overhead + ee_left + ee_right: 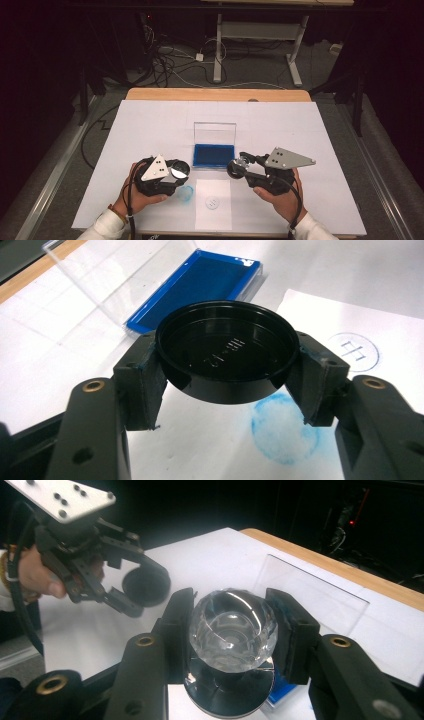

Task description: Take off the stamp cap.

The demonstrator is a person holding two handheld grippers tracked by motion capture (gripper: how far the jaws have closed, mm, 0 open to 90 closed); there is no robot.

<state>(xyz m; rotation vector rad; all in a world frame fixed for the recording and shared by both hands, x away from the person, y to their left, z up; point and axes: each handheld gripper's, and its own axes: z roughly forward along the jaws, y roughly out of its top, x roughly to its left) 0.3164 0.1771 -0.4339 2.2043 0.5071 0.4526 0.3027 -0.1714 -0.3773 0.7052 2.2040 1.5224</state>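
My left gripper (179, 171) (227, 371) is shut on a round black cap (227, 347), held hollow side up just above the paper. My right gripper (239, 167) (234, 630) is shut on a stamp with a clear faceted knob (232, 625) and a shiny round base (230, 692). Between the two, slightly farther back, lies a blue ink pad (214, 155) (200, 282) with its clear lid (215, 132) (310, 597) standing open. In the right gripper view the left gripper (142, 592) shows farther off with the black cap (147, 586).
A small white sheet (212, 210) near the front edge bears a round stamp imprint (212, 202) (356, 351). A smudged blue circle (186, 194) (285, 429) marks the big white paper (150, 125) beside it. Beyond the wooden table edge (215, 94) are cables and a desk frame.
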